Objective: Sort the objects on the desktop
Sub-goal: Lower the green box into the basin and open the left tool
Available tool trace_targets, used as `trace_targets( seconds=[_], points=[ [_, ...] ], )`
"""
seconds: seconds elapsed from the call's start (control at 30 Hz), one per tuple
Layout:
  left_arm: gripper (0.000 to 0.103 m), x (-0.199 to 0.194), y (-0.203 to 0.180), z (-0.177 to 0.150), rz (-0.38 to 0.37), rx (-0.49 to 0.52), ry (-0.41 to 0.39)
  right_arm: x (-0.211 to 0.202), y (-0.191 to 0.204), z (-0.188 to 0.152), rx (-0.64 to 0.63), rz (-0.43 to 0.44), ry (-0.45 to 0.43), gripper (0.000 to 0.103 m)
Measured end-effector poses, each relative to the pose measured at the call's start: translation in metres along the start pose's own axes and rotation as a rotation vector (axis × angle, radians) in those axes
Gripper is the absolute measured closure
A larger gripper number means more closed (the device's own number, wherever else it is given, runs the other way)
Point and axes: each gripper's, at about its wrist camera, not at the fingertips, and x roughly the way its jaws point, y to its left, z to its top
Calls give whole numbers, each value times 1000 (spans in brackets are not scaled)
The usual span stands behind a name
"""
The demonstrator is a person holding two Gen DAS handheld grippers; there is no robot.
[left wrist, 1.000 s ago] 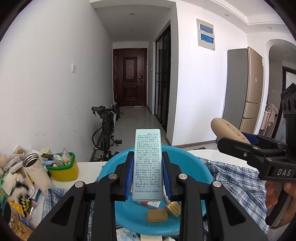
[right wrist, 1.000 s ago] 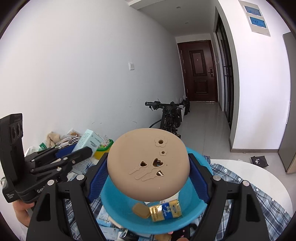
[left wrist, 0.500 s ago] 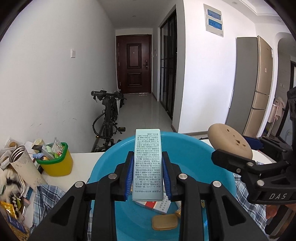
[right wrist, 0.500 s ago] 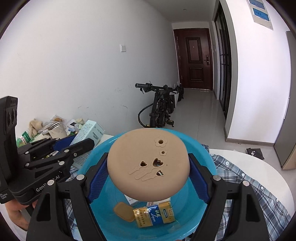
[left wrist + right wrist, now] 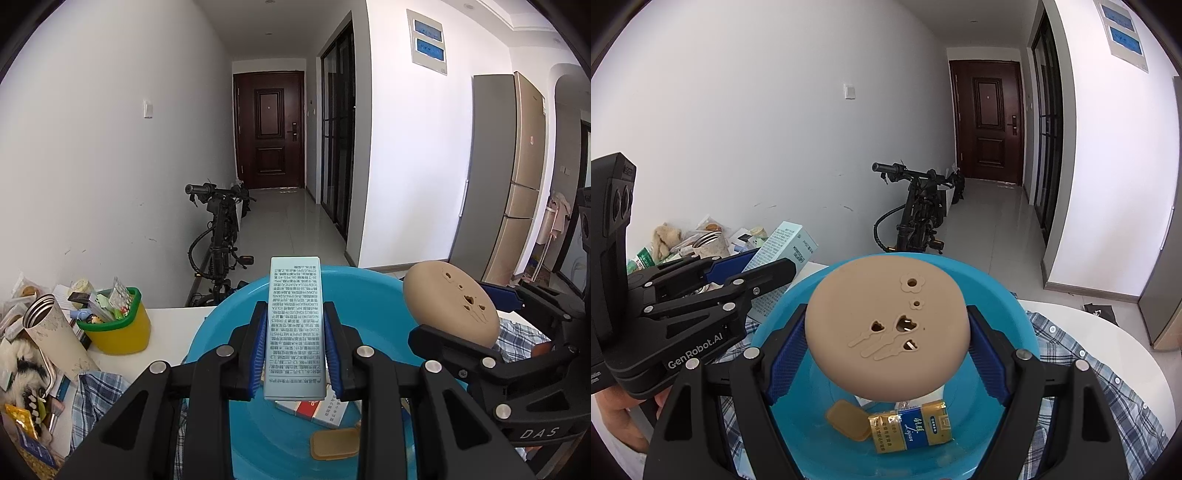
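Two wrist views over a cluttered white surface (image 5: 173, 332). In our left tool (image 5: 294, 354) the blue pads pinch a tall pale-green printed box (image 5: 294, 328) by its long sides — the box stands upright along the fingers and hangs over the blue basin (image 5: 369, 295). In our right tool (image 5: 886, 350) the pads stand wider and press on the two sides of a round tan disc-shaped case (image 5: 886, 328), whose top face shows flower-, heart- and key-shaped cut-outs; it too hangs above the basin, here seen at (image 5: 1015, 314). Each tool appears in the other's view: the right one, with the tan case, at the right edge of the left view, and the left one, with the green box, at the left edge of the right view, a hand (image 5: 617, 413) gripping its handle below.

On the basin floor lie a small tan rounded pad (image 5: 847, 424), a gold-and-blue packet (image 5: 910, 430) just beside it, and a red-and-white carton (image 5: 317, 408) partly hidden under the green box. The basin rests on a blue checked shirt (image 5: 1082, 362) spread on the surface. To the left stand a yellow cup with a green rim (image 5: 118, 328), stuffed with small items, and a metal-mouthed flask (image 5: 51, 332) among loose clutter. Beyond the surface — a black folding bicycle (image 5: 221, 236) against the hallway wall.
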Motion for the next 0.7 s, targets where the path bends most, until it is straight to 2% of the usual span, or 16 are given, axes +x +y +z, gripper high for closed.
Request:
trace_targets(
  seconds=[0.5, 0.7],
  points=[
    [73, -5, -1, 0, 3, -3, -1, 1, -2, -1, 19, -4, 8, 24],
    [73, -5, 2, 1, 9, -7, -1, 7, -1, -3, 30, 23, 25, 24]
  ],
)
